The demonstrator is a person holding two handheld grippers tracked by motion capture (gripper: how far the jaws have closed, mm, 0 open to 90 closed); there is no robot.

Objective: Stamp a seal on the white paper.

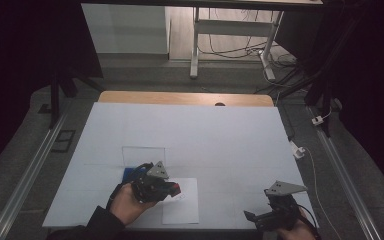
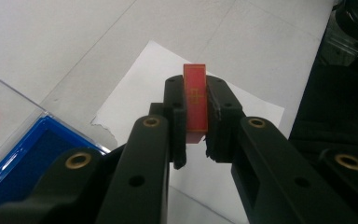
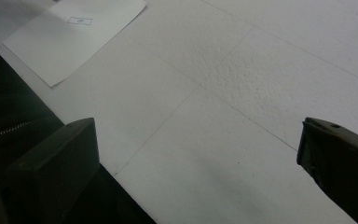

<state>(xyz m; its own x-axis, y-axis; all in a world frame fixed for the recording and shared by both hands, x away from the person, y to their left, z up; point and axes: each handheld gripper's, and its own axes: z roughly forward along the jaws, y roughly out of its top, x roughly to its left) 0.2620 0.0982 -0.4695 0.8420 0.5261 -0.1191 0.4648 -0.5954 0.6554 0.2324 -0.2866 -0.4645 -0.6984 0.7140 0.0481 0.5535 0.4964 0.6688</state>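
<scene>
Red tile picked, not yet placed.
My left gripper (image 1: 172, 187) pinches the red tile (image 2: 195, 99) above the white paper sheet (image 1: 181, 202), beside the blue tray (image 2: 16, 161); I judge that setting it down is what remains. My right gripper (image 1: 260, 215) waits wide and empty near the table's (image 1: 220, 135) right front.

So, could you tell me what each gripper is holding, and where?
The left gripper pinches a red piece by its flat sides; the right gripper holds nothing.
</scene>
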